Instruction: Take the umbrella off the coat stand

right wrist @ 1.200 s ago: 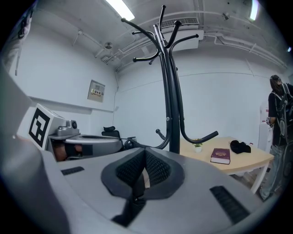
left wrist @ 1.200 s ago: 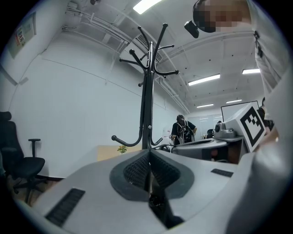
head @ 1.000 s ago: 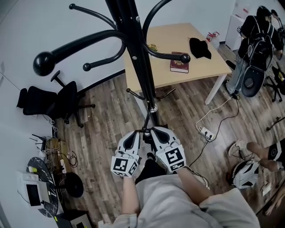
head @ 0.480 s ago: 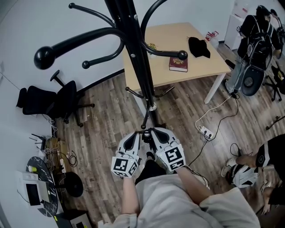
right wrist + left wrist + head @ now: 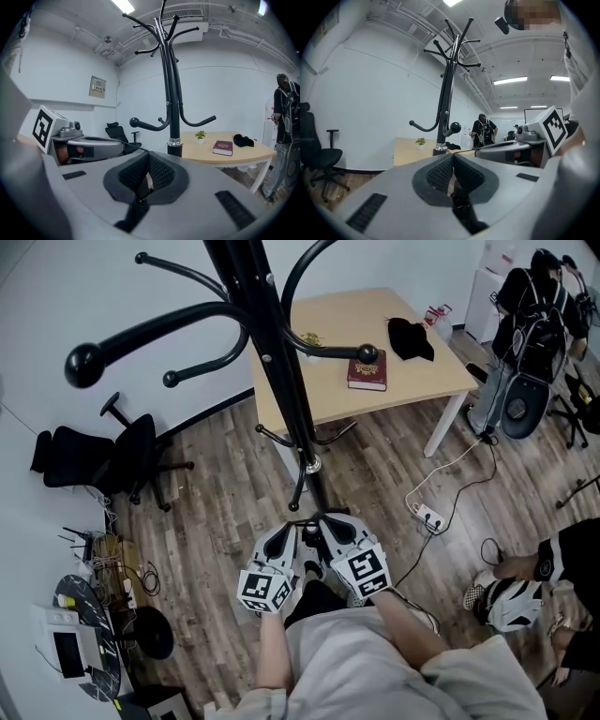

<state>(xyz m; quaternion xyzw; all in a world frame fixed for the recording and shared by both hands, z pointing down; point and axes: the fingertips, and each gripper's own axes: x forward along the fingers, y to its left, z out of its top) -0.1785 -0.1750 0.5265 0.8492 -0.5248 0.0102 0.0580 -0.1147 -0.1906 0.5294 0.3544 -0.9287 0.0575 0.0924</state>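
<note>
The black coat stand (image 5: 272, 362) rises right in front of me, its curved knob-tipped arms bare; no umbrella shows on it in any view. My left gripper (image 5: 282, 531) and right gripper (image 5: 332, 520) sit side by side close to my body, just short of the stand's foot, both pointing at the pole. In the left gripper view the left gripper (image 5: 452, 155) has its pads pressed together with nothing between them and the coat stand (image 5: 446, 108) straight ahead. The right gripper (image 5: 149, 154) is likewise shut and empty before the coat stand (image 5: 172, 108).
A wooden table (image 5: 412, 381) behind the stand carries a red book (image 5: 367, 371) and a black cloth (image 5: 410, 338). A black office chair (image 5: 103, 451) stands at the left. A power strip (image 5: 429, 517) and cables lie on the floor at the right, near a helmet (image 5: 514, 604) and a person (image 5: 534, 296).
Both grippers have sunk a little together, staying shut. In the head view the stand has drifted slightly left and a person at the lower right has shifted.
</note>
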